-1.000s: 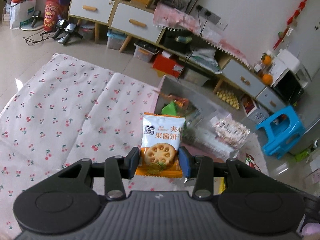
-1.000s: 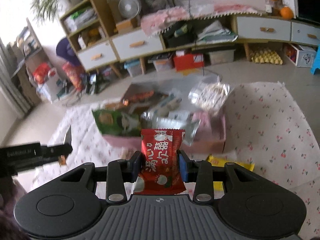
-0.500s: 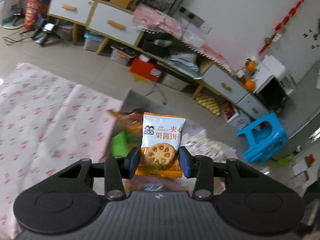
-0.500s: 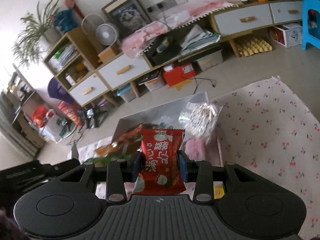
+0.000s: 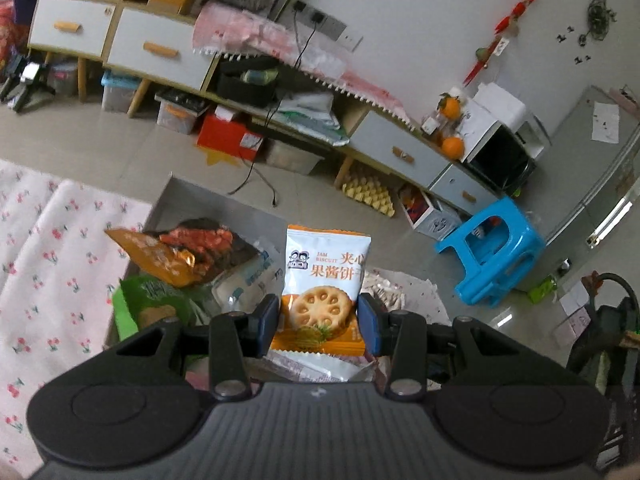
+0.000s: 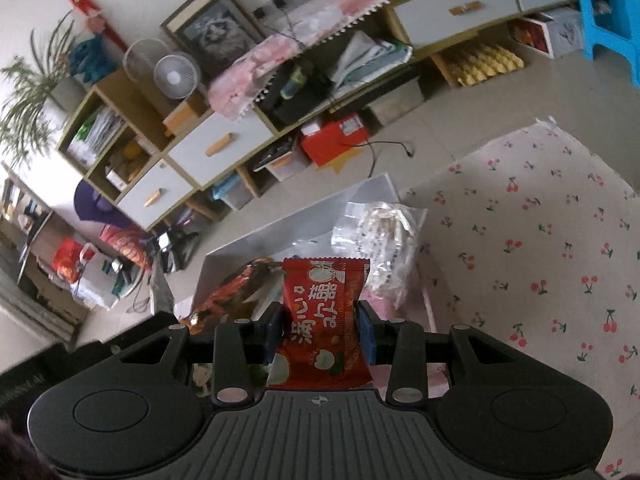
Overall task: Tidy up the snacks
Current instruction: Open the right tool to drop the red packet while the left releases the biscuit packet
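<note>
My left gripper [image 5: 318,322] is shut on a white and orange jam biscuit packet [image 5: 324,280], held upright above an open box [image 5: 192,200] full of snack bags. An orange bag [image 5: 168,252] and a green bag [image 5: 148,296] lie in that box. My right gripper [image 6: 320,330] is shut on a red snack packet [image 6: 322,312], held over the same box [image 6: 288,232]. A clear bag of pale snacks [image 6: 384,232] sticks up at the box's right side.
The box sits on a cherry-print cloth [image 6: 540,248] spread over a surface [image 5: 44,264]. Beyond it are a tiled floor, low cabinets with drawers [image 5: 156,48], a red box [image 5: 228,136] and a blue plastic stool [image 5: 492,248].
Both grippers have moved in over the snack box, each keeping its packet. The left view swung right, away from the cloth, and the right view rolled.
</note>
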`<action>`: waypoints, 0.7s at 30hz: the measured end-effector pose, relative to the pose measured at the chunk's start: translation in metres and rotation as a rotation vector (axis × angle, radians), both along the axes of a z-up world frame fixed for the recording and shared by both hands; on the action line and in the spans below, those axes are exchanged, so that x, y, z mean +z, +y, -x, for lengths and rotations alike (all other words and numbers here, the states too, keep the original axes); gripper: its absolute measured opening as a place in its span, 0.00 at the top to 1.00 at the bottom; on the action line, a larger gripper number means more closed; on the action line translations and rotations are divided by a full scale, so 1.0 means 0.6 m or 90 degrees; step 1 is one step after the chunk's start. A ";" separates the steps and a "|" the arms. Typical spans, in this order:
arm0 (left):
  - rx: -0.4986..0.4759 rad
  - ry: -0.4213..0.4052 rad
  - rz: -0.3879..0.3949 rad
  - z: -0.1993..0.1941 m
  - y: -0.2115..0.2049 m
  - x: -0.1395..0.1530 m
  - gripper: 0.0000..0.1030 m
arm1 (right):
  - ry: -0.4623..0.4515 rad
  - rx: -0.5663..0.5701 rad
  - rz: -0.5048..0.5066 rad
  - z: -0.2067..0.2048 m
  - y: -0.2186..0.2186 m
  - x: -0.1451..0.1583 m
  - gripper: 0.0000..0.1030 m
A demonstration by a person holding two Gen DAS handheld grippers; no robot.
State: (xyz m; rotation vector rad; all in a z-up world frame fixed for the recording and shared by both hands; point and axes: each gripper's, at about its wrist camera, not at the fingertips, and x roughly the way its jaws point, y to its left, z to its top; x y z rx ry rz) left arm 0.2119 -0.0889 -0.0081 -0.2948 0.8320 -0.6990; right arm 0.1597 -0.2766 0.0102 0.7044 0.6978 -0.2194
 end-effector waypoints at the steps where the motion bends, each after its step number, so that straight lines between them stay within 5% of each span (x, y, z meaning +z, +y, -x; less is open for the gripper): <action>1: 0.001 0.004 -0.006 -0.002 -0.004 -0.006 0.62 | 0.000 -0.007 -0.005 0.001 -0.003 -0.003 0.64; 10: 0.002 -0.012 -0.031 -0.006 -0.015 -0.022 0.61 | -0.009 -0.015 -0.007 -0.003 -0.004 -0.011 0.61; 17: 0.017 -0.045 -0.043 0.002 -0.018 -0.016 0.35 | -0.015 -0.025 -0.001 -0.003 -0.005 -0.006 0.59; 21: 0.014 -0.046 -0.041 0.006 -0.014 -0.009 0.32 | -0.010 -0.031 -0.002 0.000 -0.008 -0.006 0.51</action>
